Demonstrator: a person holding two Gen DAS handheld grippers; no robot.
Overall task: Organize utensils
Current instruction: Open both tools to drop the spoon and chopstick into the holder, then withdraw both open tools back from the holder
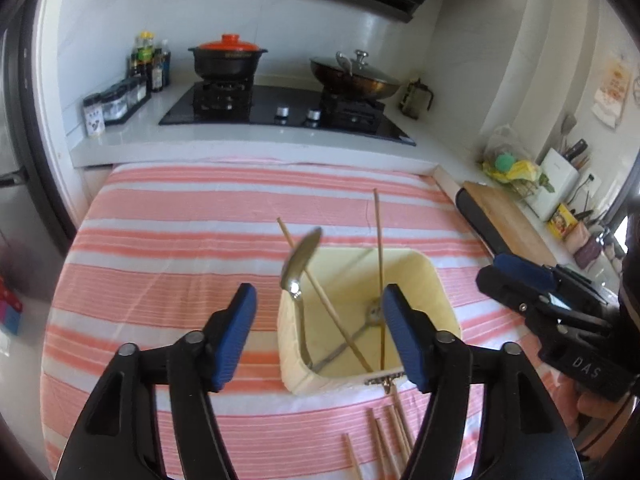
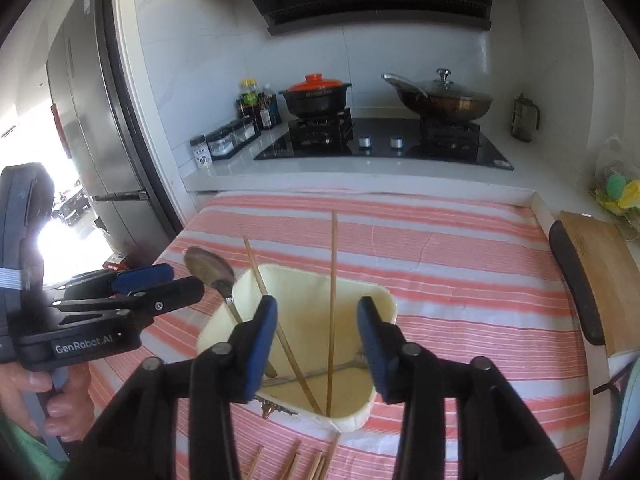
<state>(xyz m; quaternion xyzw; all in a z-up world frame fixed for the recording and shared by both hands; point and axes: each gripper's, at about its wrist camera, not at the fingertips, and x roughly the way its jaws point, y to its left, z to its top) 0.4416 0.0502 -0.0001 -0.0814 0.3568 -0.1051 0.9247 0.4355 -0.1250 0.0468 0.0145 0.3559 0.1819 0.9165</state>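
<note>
A cream bin (image 1: 438, 292) stands on the pink-striped cloth (image 1: 168, 248). In it lean a steel spoon (image 1: 302, 264), bowl up, and two wooden chopsticks (image 1: 322, 298); a second spoon (image 1: 372, 314) lies on its bottom. My left gripper (image 1: 320, 336) hovers open just before the bin with nothing between its blue pads. My right gripper (image 2: 318, 344) is open over the bin (image 2: 354, 420); the upright chopstick (image 2: 332, 300) shows in the gap, untouched. Each gripper appears in the other's view: the right gripper (image 1: 490, 274) and the left gripper (image 2: 180, 280) flank the bin. Several loose chopsticks (image 1: 384, 440) lie on the cloth in front.
Behind the cloth runs a white counter with a black hob (image 1: 280, 108), an orange-lidded pot (image 1: 228, 56) and a lidded wok (image 1: 352, 74). Bottles and jars (image 1: 120, 92) stand at back left. A wooden cutting board (image 2: 596, 276) lies to the right, a fridge (image 2: 88, 120) to the left.
</note>
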